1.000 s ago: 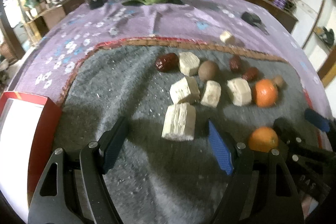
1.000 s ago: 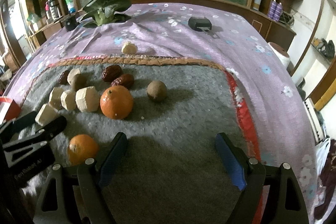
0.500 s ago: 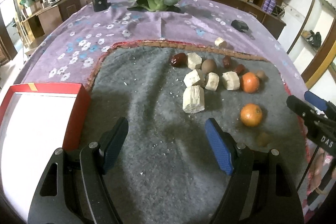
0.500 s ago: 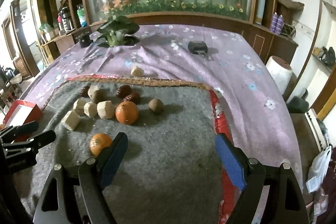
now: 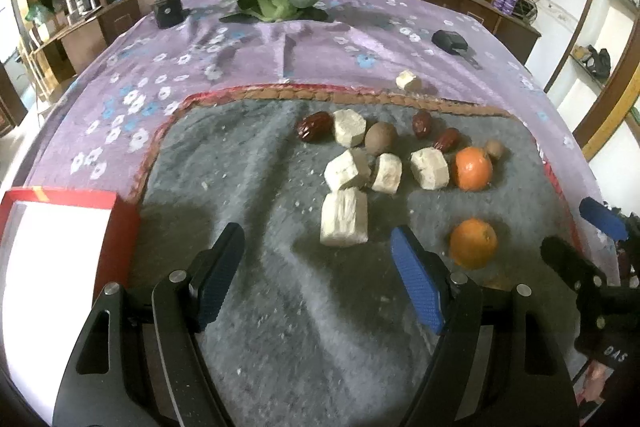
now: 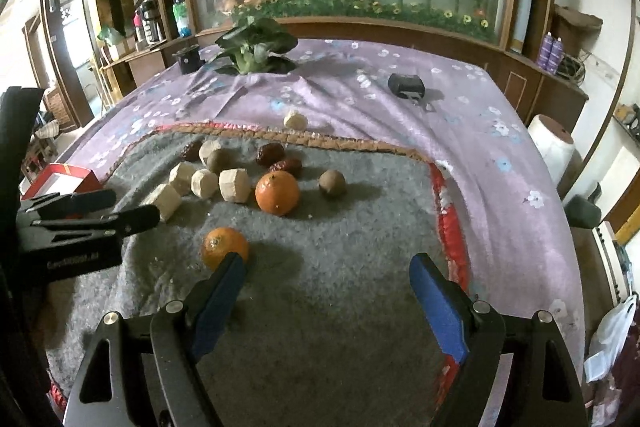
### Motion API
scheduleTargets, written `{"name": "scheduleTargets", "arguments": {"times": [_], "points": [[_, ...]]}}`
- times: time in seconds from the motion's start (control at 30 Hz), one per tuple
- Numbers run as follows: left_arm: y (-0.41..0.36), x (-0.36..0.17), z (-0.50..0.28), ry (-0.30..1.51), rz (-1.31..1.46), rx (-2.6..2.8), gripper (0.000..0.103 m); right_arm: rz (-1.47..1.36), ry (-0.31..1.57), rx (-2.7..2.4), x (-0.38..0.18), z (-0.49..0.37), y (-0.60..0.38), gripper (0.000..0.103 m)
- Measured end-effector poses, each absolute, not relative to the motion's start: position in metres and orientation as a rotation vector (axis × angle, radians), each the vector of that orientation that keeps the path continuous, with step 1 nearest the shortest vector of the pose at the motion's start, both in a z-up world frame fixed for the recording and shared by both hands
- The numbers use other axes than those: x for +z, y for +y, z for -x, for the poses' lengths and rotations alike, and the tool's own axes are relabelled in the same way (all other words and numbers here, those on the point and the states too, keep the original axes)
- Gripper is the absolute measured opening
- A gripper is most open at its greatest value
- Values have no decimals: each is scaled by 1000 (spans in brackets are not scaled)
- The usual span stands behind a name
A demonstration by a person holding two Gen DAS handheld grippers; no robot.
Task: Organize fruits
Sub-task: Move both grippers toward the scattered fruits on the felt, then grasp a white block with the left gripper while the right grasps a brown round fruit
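The near orange (image 6: 225, 247) is found on the grey mat (image 6: 340, 287), touching the left finger of the right gripper (image 6: 324, 291) (spread wide, empty). The left gripper (image 5: 316, 263), also spread and empty, is placed further, facing the pale block (image 5: 344, 217).

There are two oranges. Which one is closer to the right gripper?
The lone orange, right beside the right gripper's left fingertip. The other orange lies farther off, next to the pale chunks and red dates.
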State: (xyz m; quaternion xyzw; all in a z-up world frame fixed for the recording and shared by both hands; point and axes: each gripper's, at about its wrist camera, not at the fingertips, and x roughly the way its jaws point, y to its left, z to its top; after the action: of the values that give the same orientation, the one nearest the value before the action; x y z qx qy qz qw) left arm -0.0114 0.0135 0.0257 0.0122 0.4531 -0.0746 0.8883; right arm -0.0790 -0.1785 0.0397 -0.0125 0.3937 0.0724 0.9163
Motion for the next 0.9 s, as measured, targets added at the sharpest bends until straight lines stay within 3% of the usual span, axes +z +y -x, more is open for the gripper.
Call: {"name": "scheduleTargets", "arguments": {"times": [0.2, 0.3, 0.43, 0.57, 0.67, 0.77, 0.8, 0.9], "points": [[5, 19, -3, 959, -59, -158, 76, 11, 823, 191, 37, 79, -177, 77], [1, 14, -6, 967, -88, -149, 67, 15, 853, 258, 33, 82, -171, 68], [0, 11, -8, 973, -89, -147, 67, 20, 878, 338, 27, 88, -158, 65], [1, 8, -9, 988, -77, -148, 67, 39, 895, 369, 19, 86, -143, 49], [2, 6, -11, 994, -70, -148, 67, 30, 918, 405, 11, 83, -136, 43], [2, 7, -11, 992, -72, -151, 67, 55, 921, 437, 9, 86, -128, 26], [2, 7, -11, 989, -80, -153, 65, 66, 922, 447, 8, 88, -125, 23], [2, 9, -7, 977, -85, -163, 42, 96, 919, 446, 7, 90, -121, 23]]}}
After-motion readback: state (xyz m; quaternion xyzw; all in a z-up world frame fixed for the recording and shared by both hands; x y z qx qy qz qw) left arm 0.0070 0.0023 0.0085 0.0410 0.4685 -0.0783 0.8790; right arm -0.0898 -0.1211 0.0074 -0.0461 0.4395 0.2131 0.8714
